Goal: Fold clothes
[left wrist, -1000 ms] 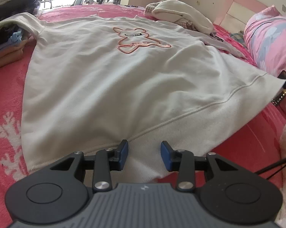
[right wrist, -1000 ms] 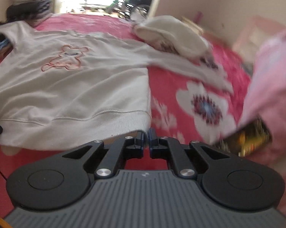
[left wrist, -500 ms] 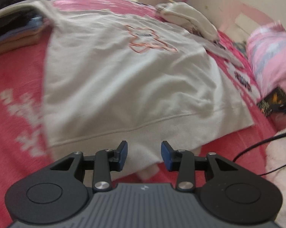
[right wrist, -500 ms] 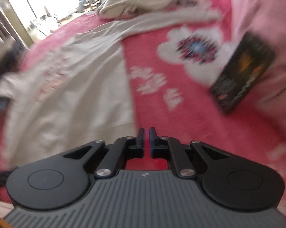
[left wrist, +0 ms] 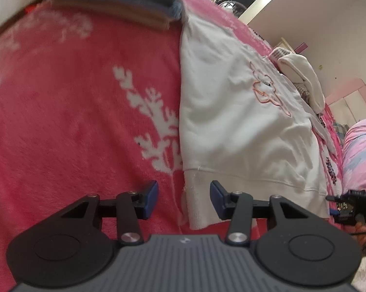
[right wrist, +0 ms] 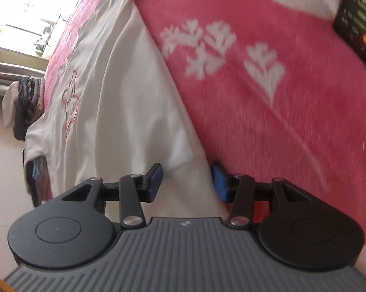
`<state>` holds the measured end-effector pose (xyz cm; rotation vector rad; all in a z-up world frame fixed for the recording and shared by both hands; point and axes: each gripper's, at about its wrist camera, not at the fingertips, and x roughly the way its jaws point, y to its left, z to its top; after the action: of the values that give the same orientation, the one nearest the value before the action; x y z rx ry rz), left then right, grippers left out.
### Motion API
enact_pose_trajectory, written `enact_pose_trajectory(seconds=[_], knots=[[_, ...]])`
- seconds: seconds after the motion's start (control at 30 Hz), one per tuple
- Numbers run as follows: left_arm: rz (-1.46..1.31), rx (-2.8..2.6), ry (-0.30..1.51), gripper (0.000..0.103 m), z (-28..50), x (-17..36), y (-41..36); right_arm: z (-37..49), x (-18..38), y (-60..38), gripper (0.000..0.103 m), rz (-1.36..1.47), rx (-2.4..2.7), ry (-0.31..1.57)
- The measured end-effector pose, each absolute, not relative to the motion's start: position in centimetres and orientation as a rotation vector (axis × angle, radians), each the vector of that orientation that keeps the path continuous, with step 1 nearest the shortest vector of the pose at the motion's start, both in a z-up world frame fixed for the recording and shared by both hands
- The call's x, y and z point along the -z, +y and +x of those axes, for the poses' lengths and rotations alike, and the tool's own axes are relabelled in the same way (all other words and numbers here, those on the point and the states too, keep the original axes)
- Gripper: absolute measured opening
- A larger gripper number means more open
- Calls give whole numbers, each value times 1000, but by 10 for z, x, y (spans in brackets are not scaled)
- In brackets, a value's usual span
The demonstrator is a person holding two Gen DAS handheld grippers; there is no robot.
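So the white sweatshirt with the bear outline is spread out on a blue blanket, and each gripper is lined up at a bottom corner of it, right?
Not quite: the blanket is pink-red with white leaf patterns, not blue, as both wrist views show. The rest holds: the white sweatshirt lies spread out, and the left gripper and right gripper are each lined up at a bottom corner, jaws opening around the hem without pressing it.

dark packet (right wrist: pixel 360 22) cut off by frame edge, print blurred

Black left tongs (left wrist: pixel 183 199), right tongs (right wrist: pixel 187 182) — blue pads, silver screws, ribbed grey housing
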<state>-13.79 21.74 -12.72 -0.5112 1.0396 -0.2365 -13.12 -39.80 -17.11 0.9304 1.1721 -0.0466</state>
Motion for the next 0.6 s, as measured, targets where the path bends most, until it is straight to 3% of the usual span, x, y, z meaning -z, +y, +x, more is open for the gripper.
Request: enact_pose_trajectory(seconds=[0.23,0.3,0.43,0.6], knots=[[-637,242,1025,46,-128,142,223,-135,174,-399,37,993,55,1173],[-593,241,1029,38,-128,141,216,-128,176,-396,32,962,44,1170],[-458,244,1037,6,-130,138,197,-122,178,-381,8,893,-27,1222],[-427,278,987,3,-137,107,183,-125,129,-381,5,791,-15,1082]])
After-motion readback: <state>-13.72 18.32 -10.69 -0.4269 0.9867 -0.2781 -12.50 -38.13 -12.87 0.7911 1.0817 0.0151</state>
